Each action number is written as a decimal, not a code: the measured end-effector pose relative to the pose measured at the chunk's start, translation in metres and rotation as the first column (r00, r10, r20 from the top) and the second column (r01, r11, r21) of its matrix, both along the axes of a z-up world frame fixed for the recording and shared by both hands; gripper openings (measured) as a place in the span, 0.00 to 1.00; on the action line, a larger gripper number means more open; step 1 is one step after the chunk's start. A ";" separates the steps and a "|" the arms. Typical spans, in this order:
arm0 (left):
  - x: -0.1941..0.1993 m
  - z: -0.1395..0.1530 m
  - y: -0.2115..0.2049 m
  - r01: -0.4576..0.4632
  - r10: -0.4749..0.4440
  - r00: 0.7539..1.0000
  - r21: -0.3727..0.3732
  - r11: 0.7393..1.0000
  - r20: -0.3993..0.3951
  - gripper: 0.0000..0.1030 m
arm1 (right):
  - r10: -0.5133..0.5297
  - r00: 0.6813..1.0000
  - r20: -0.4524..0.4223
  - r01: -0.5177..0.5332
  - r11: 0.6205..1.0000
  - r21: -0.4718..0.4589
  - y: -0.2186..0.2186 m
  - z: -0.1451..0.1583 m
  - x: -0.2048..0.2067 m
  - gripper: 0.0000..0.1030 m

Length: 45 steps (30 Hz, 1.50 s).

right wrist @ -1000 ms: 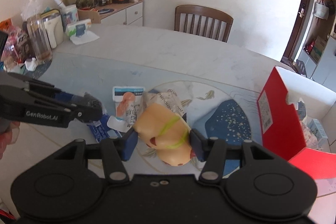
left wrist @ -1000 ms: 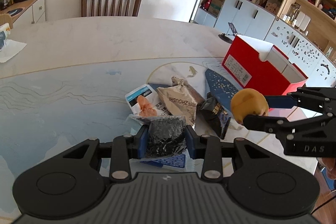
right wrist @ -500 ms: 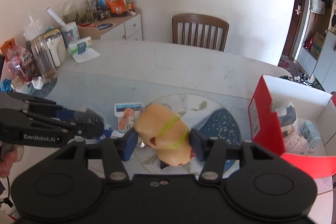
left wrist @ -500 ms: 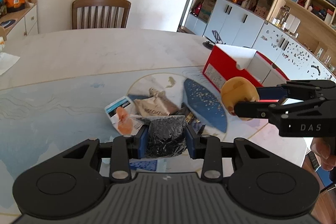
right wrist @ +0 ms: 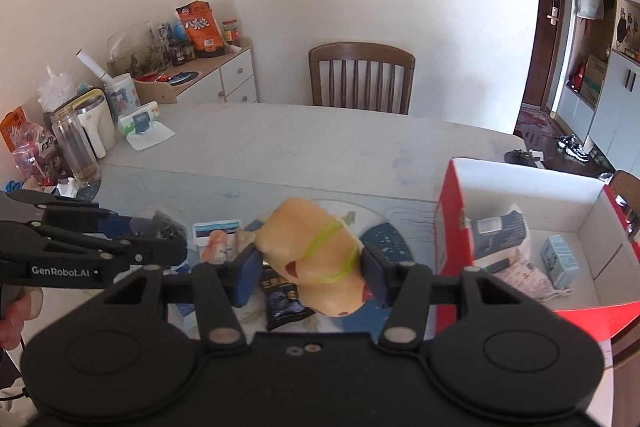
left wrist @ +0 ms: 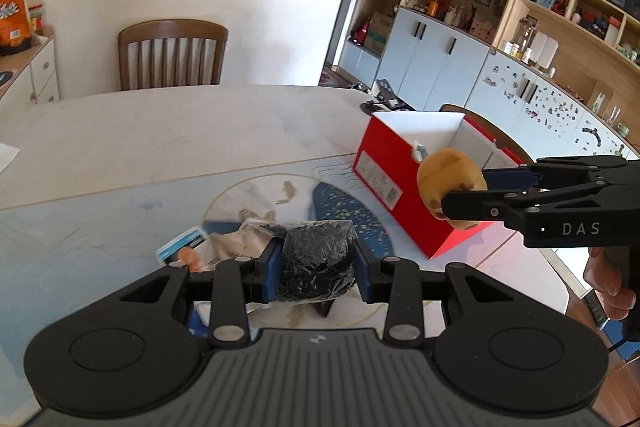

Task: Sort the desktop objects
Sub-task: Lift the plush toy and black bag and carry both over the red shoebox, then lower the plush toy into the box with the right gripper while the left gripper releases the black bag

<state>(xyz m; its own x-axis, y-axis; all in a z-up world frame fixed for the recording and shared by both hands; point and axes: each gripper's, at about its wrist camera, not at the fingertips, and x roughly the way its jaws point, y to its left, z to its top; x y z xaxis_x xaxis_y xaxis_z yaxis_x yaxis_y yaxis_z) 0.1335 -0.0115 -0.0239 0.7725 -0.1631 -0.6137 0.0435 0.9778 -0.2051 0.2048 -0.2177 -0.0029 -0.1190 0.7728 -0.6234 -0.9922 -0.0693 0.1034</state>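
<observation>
My left gripper (left wrist: 316,269) is shut on a black crinkly packet (left wrist: 316,259) and holds it above the snack pile (left wrist: 224,243). My right gripper (right wrist: 310,269) is shut on a yellow-orange plush toy (right wrist: 316,255) with a green band, held above the table left of the red box (right wrist: 452,227). In the left wrist view the toy (left wrist: 448,183) hangs in front of the red box (left wrist: 400,187). The open box holds several packets (right wrist: 520,247). The left gripper also shows at the left of the right wrist view (right wrist: 176,251).
Loose snack packets (right wrist: 218,239) and a dark packet (right wrist: 282,301) lie on the round mat (left wrist: 344,215). A glass jar (right wrist: 76,151), cups and tissue stand at the table's far left. A wooden chair (right wrist: 360,79) stands beyond the table.
Both grippers have risen with their loads. The right gripper has carried the plush toy closer to the red box, and the box's inside now shows more fully.
</observation>
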 end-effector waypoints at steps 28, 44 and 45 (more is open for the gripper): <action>0.142 0.009 -0.169 0.254 -0.255 0.967 0.063 0.965 0.003 0.35 | -0.164 0.986 0.012 0.164 0.985 -0.055 0.002 -0.008 0.177 0.52; 0.218 -0.005 -0.235 0.389 -0.377 0.919 0.113 0.914 -0.112 0.35 | -0.259 0.966 0.016 0.257 0.948 -0.189 0.033 -0.042 0.254 0.52; 0.223 -0.008 -0.238 0.399 -0.385 0.914 0.111 0.910 -0.128 0.35 | -0.264 0.964 0.023 0.263 0.943 -0.202 0.037 -0.044 0.257 0.52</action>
